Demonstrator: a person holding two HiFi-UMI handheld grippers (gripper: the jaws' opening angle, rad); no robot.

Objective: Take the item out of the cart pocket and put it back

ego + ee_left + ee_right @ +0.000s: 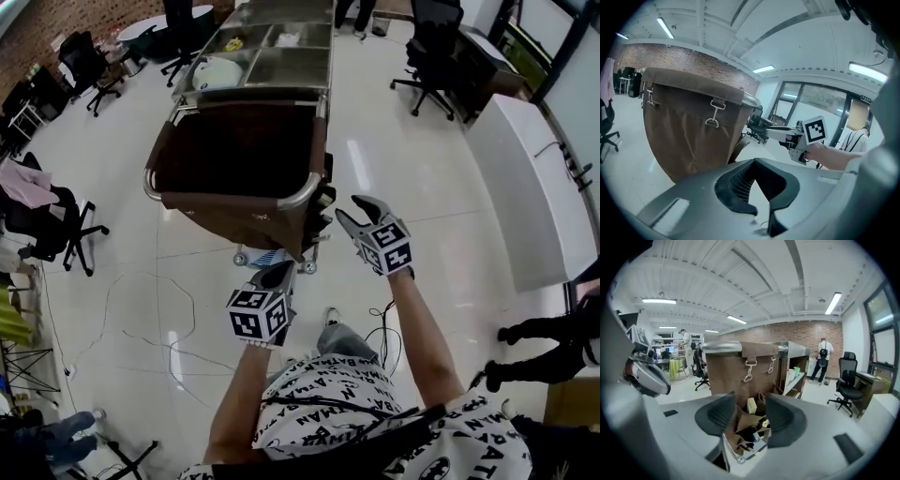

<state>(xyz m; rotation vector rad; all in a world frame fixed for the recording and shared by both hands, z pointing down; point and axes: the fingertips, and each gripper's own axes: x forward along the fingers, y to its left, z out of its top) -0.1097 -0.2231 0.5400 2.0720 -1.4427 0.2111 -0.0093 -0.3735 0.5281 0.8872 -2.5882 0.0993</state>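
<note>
The cart (309, 187) carries a big brown fabric bag (234, 150) on a steel frame. In the right gripper view, brown side pockets (743, 420) hang low on the cart's end, with a small cream item (751, 405) standing in one and other bits I cannot make out below it. My right gripper (361, 217) (750, 413) stands open right in front of these pockets, and its pads touch nothing. My left gripper (278, 275) (754, 161) is shut and empty, held lower beside the bag (689, 131). The right gripper's marker cube (813, 130) shows in the left gripper view.
Steel trays (272, 47) fill the cart's far half. Office chairs stand at the left (56, 225) and back right (431, 56). A white counter (534, 178) runs along the right. Cables (141, 328) trail over the glossy floor. A person (823, 357) stands far off.
</note>
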